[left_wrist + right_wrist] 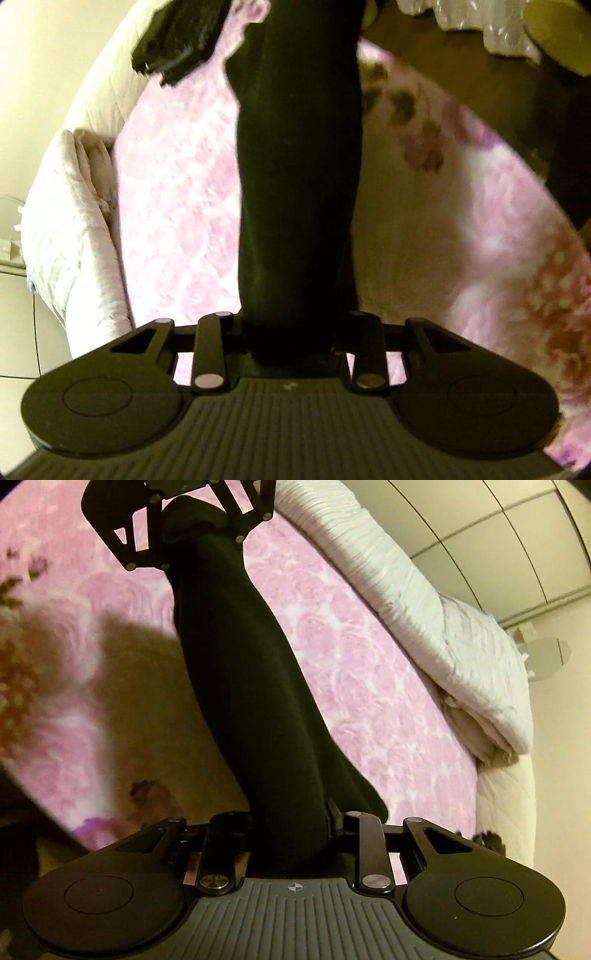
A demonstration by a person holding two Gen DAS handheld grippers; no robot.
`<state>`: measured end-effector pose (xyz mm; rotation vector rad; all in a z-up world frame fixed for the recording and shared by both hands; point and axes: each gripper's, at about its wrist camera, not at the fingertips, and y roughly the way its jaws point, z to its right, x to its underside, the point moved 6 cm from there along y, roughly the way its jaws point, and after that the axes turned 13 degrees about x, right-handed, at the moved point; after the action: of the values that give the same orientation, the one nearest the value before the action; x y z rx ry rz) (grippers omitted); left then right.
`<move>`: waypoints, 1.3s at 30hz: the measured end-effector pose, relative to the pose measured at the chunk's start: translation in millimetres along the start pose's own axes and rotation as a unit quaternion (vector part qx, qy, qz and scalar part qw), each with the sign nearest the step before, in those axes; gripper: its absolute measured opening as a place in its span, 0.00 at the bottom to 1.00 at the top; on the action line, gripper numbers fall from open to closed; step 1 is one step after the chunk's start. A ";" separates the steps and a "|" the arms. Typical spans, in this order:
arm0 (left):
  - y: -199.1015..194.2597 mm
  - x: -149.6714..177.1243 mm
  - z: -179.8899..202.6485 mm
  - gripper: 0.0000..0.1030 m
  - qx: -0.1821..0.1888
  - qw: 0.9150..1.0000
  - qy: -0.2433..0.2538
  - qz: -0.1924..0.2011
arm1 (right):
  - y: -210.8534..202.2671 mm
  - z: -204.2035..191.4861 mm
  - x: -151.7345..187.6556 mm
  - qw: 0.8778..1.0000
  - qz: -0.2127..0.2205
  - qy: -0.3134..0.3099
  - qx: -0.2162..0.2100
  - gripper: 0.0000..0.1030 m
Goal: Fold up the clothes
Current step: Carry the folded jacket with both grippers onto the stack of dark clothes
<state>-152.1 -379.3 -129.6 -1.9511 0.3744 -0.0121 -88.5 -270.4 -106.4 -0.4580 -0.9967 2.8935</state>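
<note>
A long black garment (295,184) is stretched as a dark band above the pink floral bedspread (177,206). My left gripper (295,343) is shut on its near end, with the cloth bunched between the jaws and covering the fingertips. In the right wrist view the same black garment (251,686) runs from my right gripper (291,845), shut on that end, up to the left gripper (192,520) clamped on the far end. In the left wrist view the right gripper (177,40) shows blurred at the top left.
A folded white quilt (443,627) lies along the bed's edge, also seen as the quilt (74,221) at left. Pale cupboard panels (517,535) stand beyond it. Dark floor (461,66) borders the bedspread's other side. The garment's shadow (155,686) falls on the bedspread.
</note>
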 end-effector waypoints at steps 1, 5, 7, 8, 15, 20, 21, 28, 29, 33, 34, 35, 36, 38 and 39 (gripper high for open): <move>-8.9 -7.3 -1.8 0.28 -0.003 1.000 0.003 0.004 | -11.9 7.2 0.5 1.000 -0.006 0.010 0.001 0.26; -35.2 -40.2 -6.5 0.27 -0.005 0.999 0.022 0.023 | -52.7 26.9 16.8 0.998 -0.034 0.051 0.005 0.26; -43.2 -60.5 -2.9 0.27 -0.002 0.999 0.037 0.030 | -66.4 36.0 29.1 0.996 -0.048 0.071 0.004 0.26; -45.5 -71.2 -1.8 0.27 0.001 0.998 0.046 0.033 | -71.0 40.4 37.4 0.995 -0.055 0.080 0.002 0.26; -26.1 -173.3 -27.6 0.27 0.014 0.994 0.090 0.056 | -86.4 81.7 119.7 0.987 -0.097 0.126 0.014 0.26; -6.2 -258.7 -61.5 0.26 0.016 0.993 0.091 0.068 | -75.0 131.0 197.4 0.982 -0.115 0.149 0.028 0.26; -2.9 -275.4 -69.8 0.26 0.015 0.994 0.089 0.069 | -72.1 143.3 213.7 0.981 -0.118 0.152 0.030 0.26; 10.4 -376.1 -151.3 0.26 -0.018 0.993 0.067 0.097 | -44.9 241.6 304.0 0.981 -0.114 0.147 0.054 0.26; 13.2 -387.2 -166.2 0.26 -0.025 0.992 0.065 0.101 | -39.5 256.1 313.6 0.981 -0.111 0.145 0.060 0.26; 28.4 -429.3 -235.2 0.26 -0.061 0.989 0.055 0.119 | -11.9 320.4 351.0 0.983 -0.100 0.132 0.084 0.26; 32.4 -438.7 -253.3 0.26 -0.071 0.988 0.053 0.125 | -2.0 338.3 358.3 0.983 -0.098 0.129 0.091 0.26; 36.7 -446.4 -272.6 0.26 -0.081 0.986 0.052 0.133 | 7.9 356.2 365.5 0.982 -0.096 0.126 0.099 0.26; 40.7 -454.8 -292.1 0.26 -0.090 0.985 0.049 0.139 | 18.0 374.6 373.0 0.982 -0.095 0.124 0.106 0.26; 48.3 -473.9 -330.9 0.26 -0.106 0.983 0.045 0.141 | 38.6 414.0 389.0 0.981 -0.097 0.122 0.118 0.26; 51.7 -482.8 -350.9 0.26 -0.113 0.982 0.042 0.143 | 47.3 432.5 395.8 0.981 -0.095 0.117 0.124 0.26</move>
<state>-687.4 -584.2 44.8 -2.1065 0.7374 0.1403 -590.3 -510.1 85.1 -0.6285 -0.5996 2.6656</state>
